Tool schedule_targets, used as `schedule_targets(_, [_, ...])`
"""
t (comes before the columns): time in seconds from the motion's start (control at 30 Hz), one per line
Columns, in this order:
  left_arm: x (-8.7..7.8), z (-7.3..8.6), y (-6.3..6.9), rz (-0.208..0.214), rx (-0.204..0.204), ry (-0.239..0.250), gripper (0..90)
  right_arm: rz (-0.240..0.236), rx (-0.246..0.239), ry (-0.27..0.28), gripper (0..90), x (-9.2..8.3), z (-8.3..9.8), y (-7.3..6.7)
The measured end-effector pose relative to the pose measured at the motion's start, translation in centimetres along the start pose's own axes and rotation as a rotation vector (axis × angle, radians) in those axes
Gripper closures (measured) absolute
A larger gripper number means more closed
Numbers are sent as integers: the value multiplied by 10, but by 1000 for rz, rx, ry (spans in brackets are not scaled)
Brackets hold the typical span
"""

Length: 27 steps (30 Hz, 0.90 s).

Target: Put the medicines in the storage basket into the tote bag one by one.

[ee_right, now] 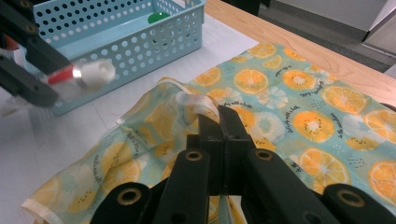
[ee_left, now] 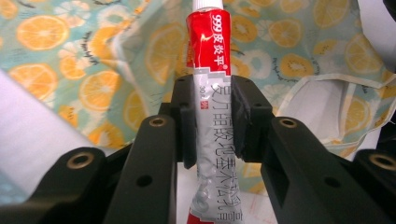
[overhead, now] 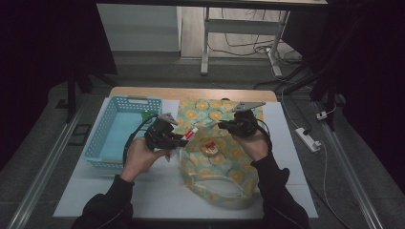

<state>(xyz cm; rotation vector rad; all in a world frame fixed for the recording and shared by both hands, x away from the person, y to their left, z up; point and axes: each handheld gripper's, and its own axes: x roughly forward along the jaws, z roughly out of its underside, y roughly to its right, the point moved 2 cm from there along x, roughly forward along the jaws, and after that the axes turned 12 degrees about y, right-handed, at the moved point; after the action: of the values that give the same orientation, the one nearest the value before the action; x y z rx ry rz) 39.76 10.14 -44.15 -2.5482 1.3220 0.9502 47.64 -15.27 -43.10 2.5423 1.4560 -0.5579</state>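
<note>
Left gripper view: ointment tube (ee_left: 208, 60) upright, pinched between left tool (ee_left: 210, 121) jaws; right tool (ee_right: 218, 122) clamped on bag (ee_right: 289, 98) edge.

On the table (overhead: 143, 195), the basket (overhead: 102, 138) lies left of the bag (overhead: 224, 157), with the tube (overhead: 189, 135) held between them over the bag's left edge.

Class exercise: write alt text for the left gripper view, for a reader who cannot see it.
The left gripper clamps a red-and-silver ointment tube upright between its two black jaws. Behind it lies a fabric bag printed with orange slices on pale green, with the white table surface at lower left.
</note>
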Motion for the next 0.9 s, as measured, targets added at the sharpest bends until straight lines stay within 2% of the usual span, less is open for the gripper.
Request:
schedule_targets(0.27, [21,-5,9,32,17,-22,722,-4,3,3,900,0,-1,-1])
schedule_targets(0.5, [44,-9,17,49,48,-63,722,-7,1,7,900,0,-1,-2])
schedule_targets(0.7, [62,-12,18,60,49,-78,722,-6,3,10,900,-1,-2,-2])
schedule_targets(0.9, [78,-16,18,53,60,-79,722,-5,6,8,900,-1,-1,-1])
